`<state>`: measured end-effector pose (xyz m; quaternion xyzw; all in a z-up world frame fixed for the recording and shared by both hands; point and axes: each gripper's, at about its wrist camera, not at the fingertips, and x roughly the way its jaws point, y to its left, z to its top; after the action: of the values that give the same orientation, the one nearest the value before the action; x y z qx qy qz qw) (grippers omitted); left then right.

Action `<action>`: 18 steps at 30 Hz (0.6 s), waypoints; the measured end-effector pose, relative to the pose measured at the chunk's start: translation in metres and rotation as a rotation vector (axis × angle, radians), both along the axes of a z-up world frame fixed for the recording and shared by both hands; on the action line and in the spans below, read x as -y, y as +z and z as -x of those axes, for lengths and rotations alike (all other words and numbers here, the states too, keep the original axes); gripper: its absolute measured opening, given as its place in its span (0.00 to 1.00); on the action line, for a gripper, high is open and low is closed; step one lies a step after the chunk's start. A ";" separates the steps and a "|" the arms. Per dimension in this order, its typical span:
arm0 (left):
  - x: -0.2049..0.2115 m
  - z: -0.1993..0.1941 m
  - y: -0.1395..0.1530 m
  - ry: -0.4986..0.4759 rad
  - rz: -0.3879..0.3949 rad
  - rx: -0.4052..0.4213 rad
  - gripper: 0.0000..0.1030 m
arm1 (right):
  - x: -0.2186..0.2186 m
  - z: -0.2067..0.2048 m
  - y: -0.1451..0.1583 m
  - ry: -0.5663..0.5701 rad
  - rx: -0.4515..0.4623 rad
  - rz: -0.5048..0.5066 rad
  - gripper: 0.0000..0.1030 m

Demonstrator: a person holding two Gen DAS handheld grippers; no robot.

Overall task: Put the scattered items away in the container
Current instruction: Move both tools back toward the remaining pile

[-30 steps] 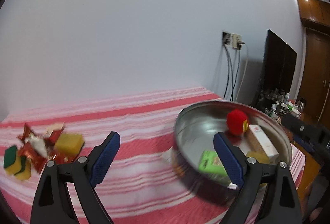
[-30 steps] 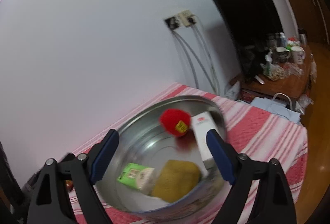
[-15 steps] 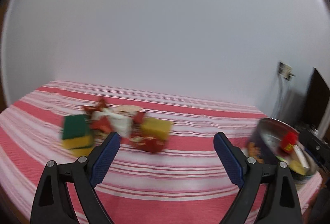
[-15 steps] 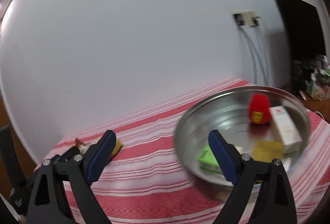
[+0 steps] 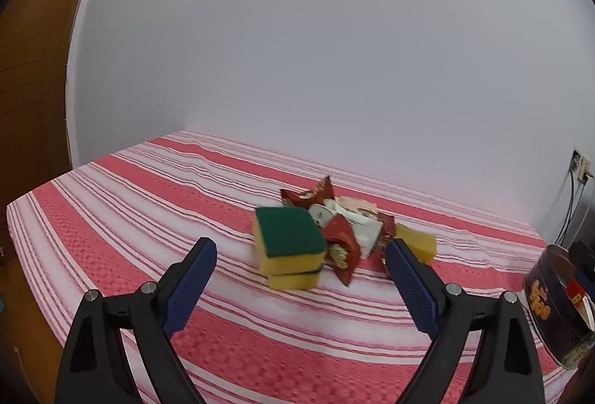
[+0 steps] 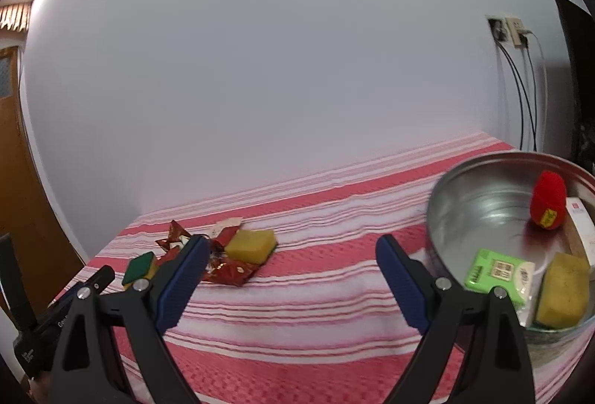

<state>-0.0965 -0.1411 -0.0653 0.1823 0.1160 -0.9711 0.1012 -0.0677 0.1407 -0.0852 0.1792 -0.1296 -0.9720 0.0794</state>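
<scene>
A heap of scattered items lies on the striped cloth: two stacked green-and-yellow sponges (image 5: 288, 244), red snack wrappers (image 5: 340, 247), a white packet (image 5: 357, 221) and a yellow sponge (image 5: 416, 242). My left gripper (image 5: 301, 260) stands open just short of the heap, nothing between its blue pads. My right gripper (image 6: 292, 259) is also open and empty, above the cloth between the yellow sponge (image 6: 251, 246) and the round metal tin (image 6: 483, 207). The tin holds a red knitted toy (image 6: 549, 205), a green box (image 6: 498, 270), a yellow sponge (image 6: 563, 288) and a white box (image 6: 580, 221).
The tin's dark printed side (image 5: 550, 307) shows at the right edge of the left wrist view. The bed's left edge (image 5: 33, 236) drops off beside a wooden panel. Cables hang from wall sockets (image 6: 507, 30). Part of the left gripper's black frame (image 6: 63, 311) sits at lower left.
Both grippers have swung left, away from the tin. The heap has come to the middle of the left wrist view, and the tin has slid to the right in both views.
</scene>
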 end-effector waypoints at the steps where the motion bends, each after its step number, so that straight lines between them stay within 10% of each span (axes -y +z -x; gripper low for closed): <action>1: 0.001 0.001 -0.001 0.000 -0.003 0.004 0.91 | 0.003 0.002 0.001 0.004 -0.001 -0.008 0.90; 18: 0.028 0.010 0.002 0.115 0.073 -0.009 0.91 | 0.057 0.024 0.013 0.034 -0.181 -0.136 0.97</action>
<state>-0.1060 -0.1688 -0.0637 0.1672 0.0911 -0.9681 0.1630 -0.0922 0.0839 -0.0725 0.0981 -0.0526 -0.9892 0.0950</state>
